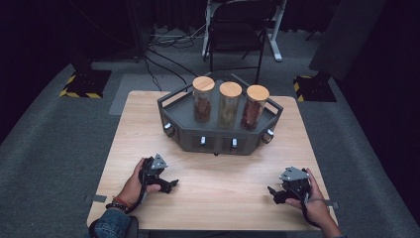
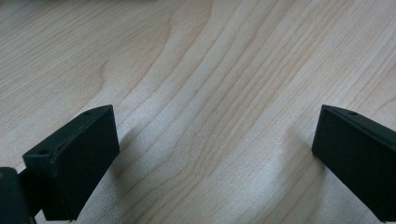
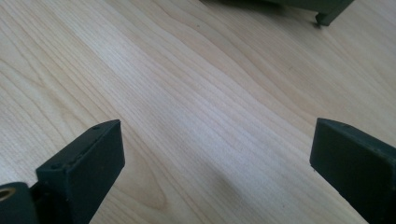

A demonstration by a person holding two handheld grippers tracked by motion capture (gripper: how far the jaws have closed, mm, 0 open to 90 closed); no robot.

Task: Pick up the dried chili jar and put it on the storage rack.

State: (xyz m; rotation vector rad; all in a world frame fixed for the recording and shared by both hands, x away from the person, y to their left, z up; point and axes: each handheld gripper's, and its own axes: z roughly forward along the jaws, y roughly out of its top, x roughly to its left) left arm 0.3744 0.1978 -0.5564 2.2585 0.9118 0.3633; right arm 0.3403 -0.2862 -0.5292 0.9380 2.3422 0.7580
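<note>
Three glass jars with round wooden lids stand in a row on a dark grey rack (image 1: 173, 116) at the back of the wooden table (image 1: 218, 173): a left jar (image 1: 203, 98), a middle jar (image 1: 230, 103) and a right jar (image 1: 254, 106). My left gripper (image 1: 171, 186) rests low over the table at the front left, held by a hand, and points right. Its jaws stand wide apart over bare wood (image 2: 215, 135). My right gripper (image 1: 274, 194) sits at the front right and points left. It is open too, with nothing between its fingers (image 3: 81, 172).
The rack's front face carries small white knobs (image 1: 202, 141). A corner of the rack (image 3: 327, 11) shows at the top of the right gripper view. Behind the table stands a black chair (image 1: 237, 29) on grey carpet, with cables on the floor.
</note>
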